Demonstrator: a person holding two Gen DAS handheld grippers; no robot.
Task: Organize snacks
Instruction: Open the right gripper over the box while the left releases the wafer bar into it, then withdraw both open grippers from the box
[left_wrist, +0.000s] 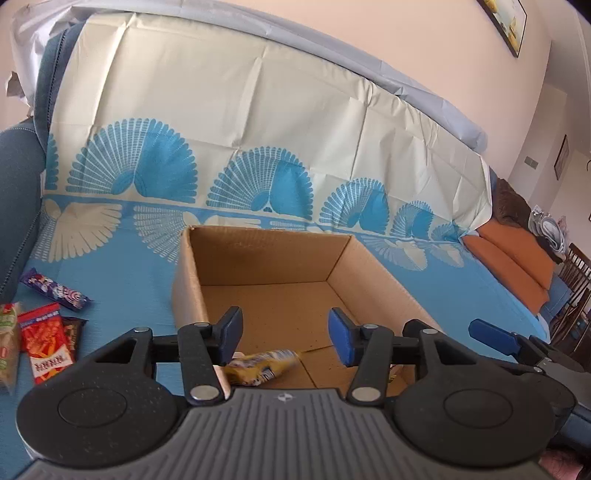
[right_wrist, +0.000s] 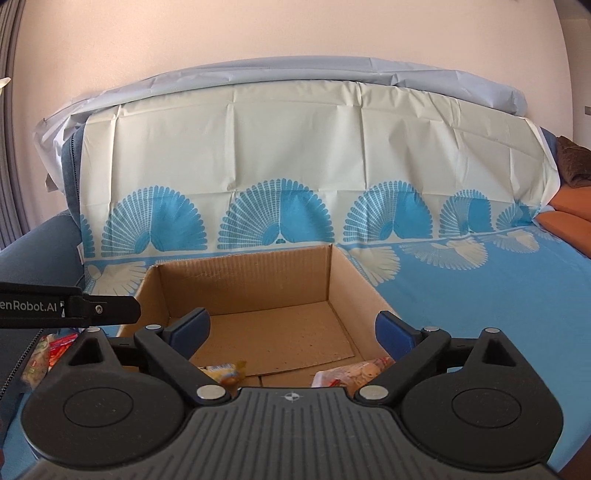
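The left claw (left_wrist: 286, 338) hangs over the near part of an open cardboard box (left_wrist: 258, 254), its blue-padded fingers (left_wrist: 341, 341) spread apart with nothing pressed between them. Below the gap, on the box floor toward the near left corner, lies a yellow snack packet (left_wrist: 264, 363), crinkled and glossy, clear of both pads. The right claw (right_wrist: 291, 328) also points into the box from the near side, its jaws standing wide and empty. Under its right finger, in the near right corner, rests a clear packet of pale round biscuits (right_wrist: 354, 373) with red trim; the same yellow packet shows in the near left of that view.

The box is plain brown corrugated card, rectangular, straight-walled, flaps cut away, with a loose flat card sheet on its floor. It sits on a sofa covered by a thin, creased sheet (left_wrist: 240, 122), cream above and bright blue below, printed with fan-shaped feather motifs.

Left of the box, on the blue sheet, more snacks lie apart from it: a long purple bar wrapper (left_wrist: 55, 288), a red packet of stick snacks (left_wrist: 46, 339), a dark packet (left_wrist: 74, 332) partly under the red one, and a pale green-edged packet (left_wrist: 7, 343) at the frame's edge.
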